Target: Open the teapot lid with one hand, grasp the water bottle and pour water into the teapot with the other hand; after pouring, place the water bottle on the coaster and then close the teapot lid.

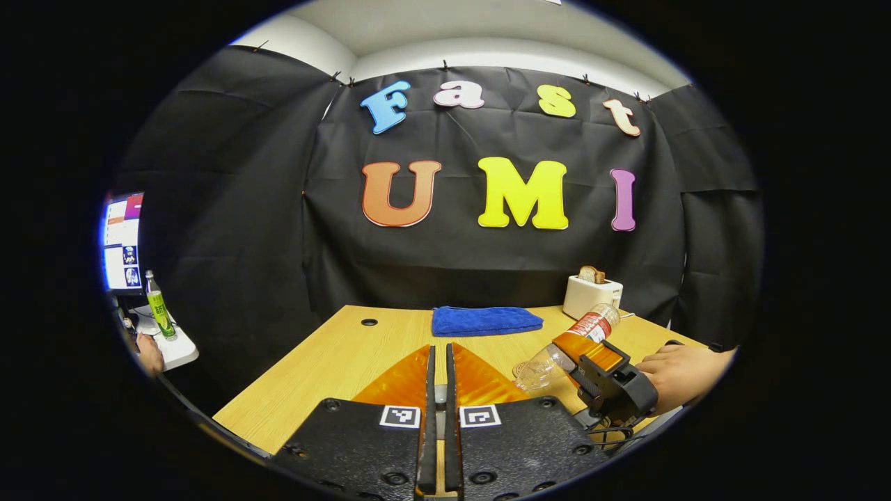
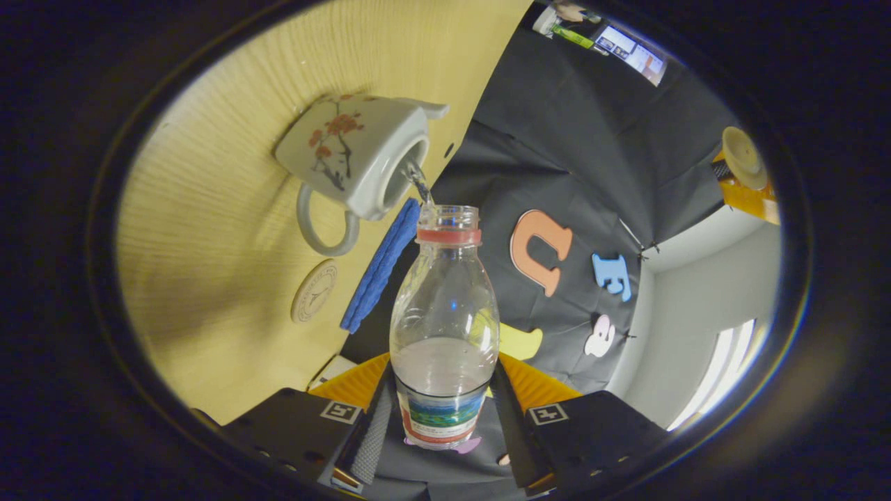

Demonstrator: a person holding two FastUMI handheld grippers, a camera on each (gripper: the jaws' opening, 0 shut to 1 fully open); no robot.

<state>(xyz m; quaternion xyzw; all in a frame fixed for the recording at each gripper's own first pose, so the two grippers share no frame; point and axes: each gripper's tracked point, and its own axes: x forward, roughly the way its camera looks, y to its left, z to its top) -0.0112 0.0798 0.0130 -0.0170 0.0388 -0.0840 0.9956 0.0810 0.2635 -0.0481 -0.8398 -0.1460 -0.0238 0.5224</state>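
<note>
My right gripper (image 2: 440,417) clamps the bottle (image 2: 444,327), tipped, water streaming into the teapot (image 2: 351,153). Left gripper (image 1: 438,390) nearly closed; can't tell what it holds.

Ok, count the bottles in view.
2. The water bottle is clamped in the right gripper, pouring into the teapot; a green-labelled bottle stands beside the monitor. Others may be hidden.

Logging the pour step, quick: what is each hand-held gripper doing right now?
Left hand-held gripper: shut on teapot lid.
Right hand-held gripper: shut on water bottle, pouring into teapot.
</note>
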